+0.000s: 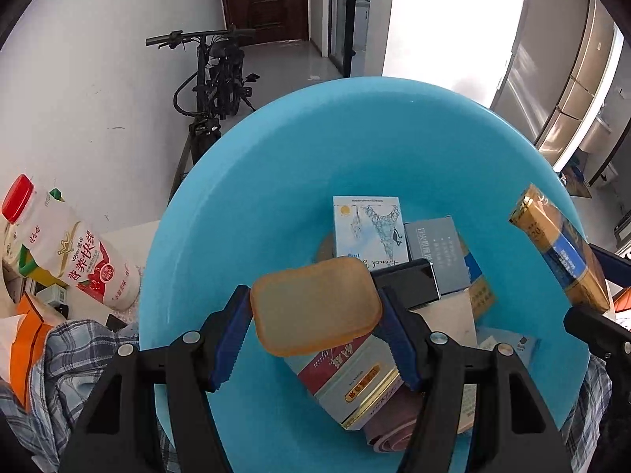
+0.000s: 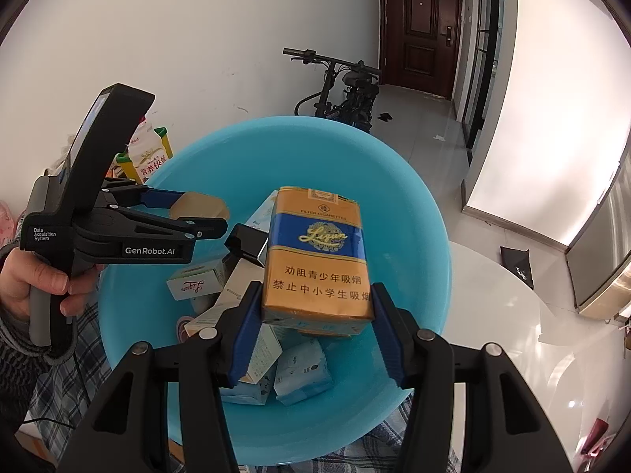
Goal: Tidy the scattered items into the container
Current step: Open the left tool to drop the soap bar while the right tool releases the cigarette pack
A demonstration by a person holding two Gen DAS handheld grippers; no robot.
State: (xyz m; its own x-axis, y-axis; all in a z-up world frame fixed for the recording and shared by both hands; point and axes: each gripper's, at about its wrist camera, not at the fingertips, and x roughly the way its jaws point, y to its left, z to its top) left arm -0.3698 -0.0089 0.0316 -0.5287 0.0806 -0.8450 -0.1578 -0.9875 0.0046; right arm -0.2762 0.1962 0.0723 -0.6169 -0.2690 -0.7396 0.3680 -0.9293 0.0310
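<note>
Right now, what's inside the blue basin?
The blue basin holds a heap of small cartons, among them a tower-print box, a grey box and a black case. Its floor under the heap is covered.

**Location: Residential Interior, Entry Hallway**

Setting is a private home. Indicators: dark wooden entrance door (image 2: 420, 27) with an electronic lock at the end of a tiled corridor; folding bicycle (image 2: 347, 90) parked against a white wall; stainless refrigerator (image 1: 568, 90); round white table (image 2: 508, 315); milk-drink bottle (image 1: 75, 252) among household clutter
</note>
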